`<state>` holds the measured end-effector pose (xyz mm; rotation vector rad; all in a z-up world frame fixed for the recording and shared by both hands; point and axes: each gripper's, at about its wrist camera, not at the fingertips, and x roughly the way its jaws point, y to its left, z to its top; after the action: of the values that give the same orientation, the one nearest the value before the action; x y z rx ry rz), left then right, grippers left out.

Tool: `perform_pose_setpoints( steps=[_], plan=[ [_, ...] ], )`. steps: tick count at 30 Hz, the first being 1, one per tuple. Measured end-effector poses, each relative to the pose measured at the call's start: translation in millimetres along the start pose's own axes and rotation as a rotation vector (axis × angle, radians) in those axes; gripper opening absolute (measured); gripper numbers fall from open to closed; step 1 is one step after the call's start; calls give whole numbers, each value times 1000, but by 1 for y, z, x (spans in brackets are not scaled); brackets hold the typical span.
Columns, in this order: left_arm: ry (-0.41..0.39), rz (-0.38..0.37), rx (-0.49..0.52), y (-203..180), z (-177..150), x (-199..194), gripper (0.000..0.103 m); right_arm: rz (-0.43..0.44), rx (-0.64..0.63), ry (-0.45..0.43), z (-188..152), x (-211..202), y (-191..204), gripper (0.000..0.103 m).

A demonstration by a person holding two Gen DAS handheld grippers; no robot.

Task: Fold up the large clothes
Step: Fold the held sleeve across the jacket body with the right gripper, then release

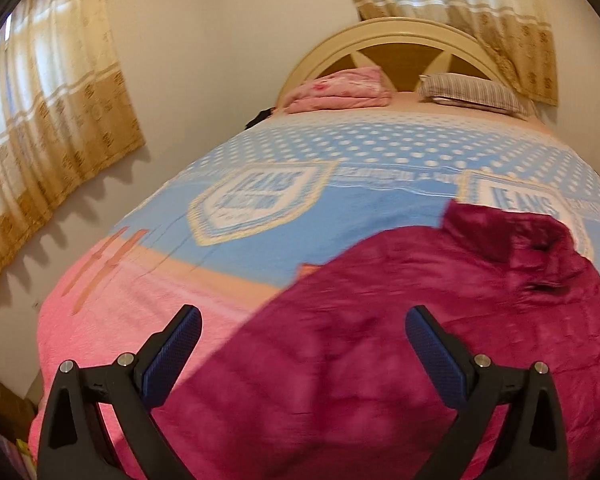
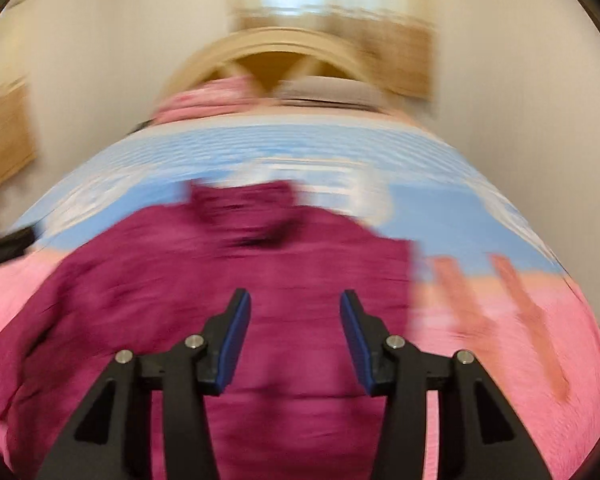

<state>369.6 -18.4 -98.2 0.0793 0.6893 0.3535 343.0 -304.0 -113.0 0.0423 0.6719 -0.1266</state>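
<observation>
While the bed (image 1: 260,216) in its blue-and-pink cover fills both views, we see the magenta fleece garment (image 1: 440,320) spread flat across its near end. Up at the headboard sit a pink folded blanket (image 1: 336,90) and a striped pillow (image 1: 474,92). Our left gripper (image 1: 303,318) gapes wide with nothing in it, and the right gripper (image 2: 295,300) stands partly parted, also bare, above the fleece.
</observation>
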Motion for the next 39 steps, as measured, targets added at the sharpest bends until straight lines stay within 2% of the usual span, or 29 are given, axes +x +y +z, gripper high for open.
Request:
perform_pose_setpoints(
  steps=[2, 4, 8, 10, 12, 14, 15, 18, 22, 27, 39],
  plan=[
    [2, 19, 20, -29, 0, 5, 102, -106, 68, 18, 2, 21, -41, 49],
    [10, 39, 51, -58, -1, 15, 102, -150, 162, 53, 1, 42, -74, 51],
    [15, 162, 132, -96, -8, 48, 102, -131, 279, 88, 4, 79, -113, 51],
    [44, 228, 151, -98, -15, 72, 102, -93, 289, 96, 6, 94, -113, 51],
    [89, 262, 158, -93, -23, 90, 102, -77, 249, 122, 10, 113, -103, 51],
    [131, 259, 151, -84, -32, 106, 102, -72, 196, 159, 8, 130, -93, 51],
    [137, 255, 146, -81, -35, 110, 102, -103, 161, 185, 5, 138, -86, 51],
    [152, 234, 126, -74, -38, 121, 102, -110, 146, 217, -8, 149, -84, 52],
    [168, 212, 100, -68, -40, 130, 102, -117, 151, 216, -15, 146, -93, 57],
    [169, 200, 87, -66, -42, 134, 102, -151, 115, 215, -17, 148, -88, 58],
    [159, 210, 92, -72, -47, 133, 102, -162, 105, 215, -17, 147, -85, 58]
  ],
)
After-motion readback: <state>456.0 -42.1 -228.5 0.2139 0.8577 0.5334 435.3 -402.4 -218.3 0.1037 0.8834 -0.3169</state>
